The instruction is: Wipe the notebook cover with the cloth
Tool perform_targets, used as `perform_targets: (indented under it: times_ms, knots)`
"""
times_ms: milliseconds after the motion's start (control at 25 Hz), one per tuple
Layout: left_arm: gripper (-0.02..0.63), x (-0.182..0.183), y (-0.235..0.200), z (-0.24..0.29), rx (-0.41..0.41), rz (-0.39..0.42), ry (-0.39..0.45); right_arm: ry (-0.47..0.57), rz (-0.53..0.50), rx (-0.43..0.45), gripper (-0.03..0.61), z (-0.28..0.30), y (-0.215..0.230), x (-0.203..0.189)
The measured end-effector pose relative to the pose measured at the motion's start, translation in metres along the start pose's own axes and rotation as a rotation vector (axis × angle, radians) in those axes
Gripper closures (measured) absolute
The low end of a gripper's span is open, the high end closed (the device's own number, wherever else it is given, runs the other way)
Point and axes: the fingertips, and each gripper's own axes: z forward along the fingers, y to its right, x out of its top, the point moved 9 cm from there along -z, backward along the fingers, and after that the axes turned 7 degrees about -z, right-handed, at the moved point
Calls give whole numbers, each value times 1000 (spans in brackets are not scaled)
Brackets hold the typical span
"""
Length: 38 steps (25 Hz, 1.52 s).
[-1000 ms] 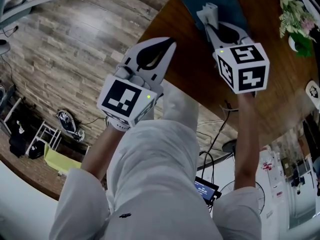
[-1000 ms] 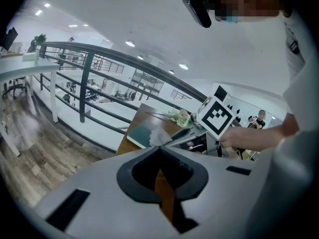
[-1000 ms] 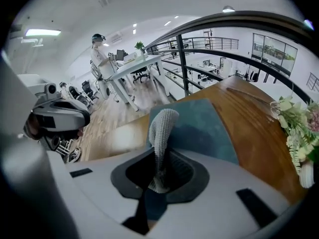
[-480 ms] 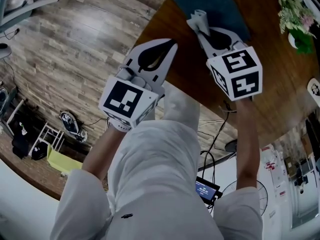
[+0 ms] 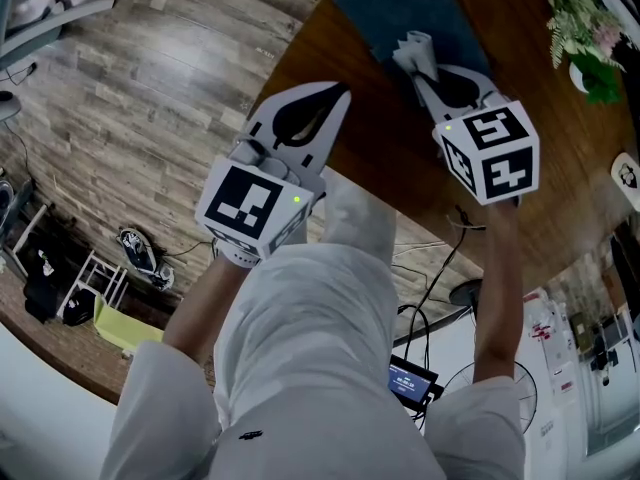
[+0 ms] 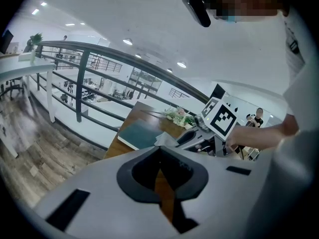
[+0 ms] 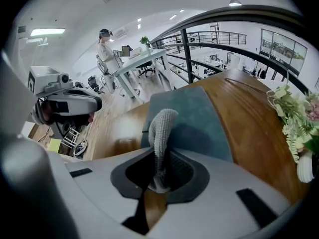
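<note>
While right tool [image 7: 158,169] pinches cloth [image 7: 160,127], notebook [image 7: 202,117] beneath

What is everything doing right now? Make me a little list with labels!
table: brown wood
notebook: dark teal cover, lying flat on the table
cloth: grey knit, sticking up above the notebook's near edge
right gripper: shut on the cloth
left gripper: shut, holding nothing, by the table's edge
flowers: on the table, right of the notebook
</note>
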Motion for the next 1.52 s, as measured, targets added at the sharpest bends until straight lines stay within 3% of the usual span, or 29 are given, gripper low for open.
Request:
perform_targets:
  times_ms: [960,1120,1520]
  knots:
    - [595,4,12,12,-14,26,-20,-21,118,-260,518,-39,85,-38]
    - [595,2,12,11,-17,24,-22,-17,99,-255,518,-36,71,-36]
    - [595,-1,14,7,-27,28,-22,11,88,-145,518,-20,14,-30]
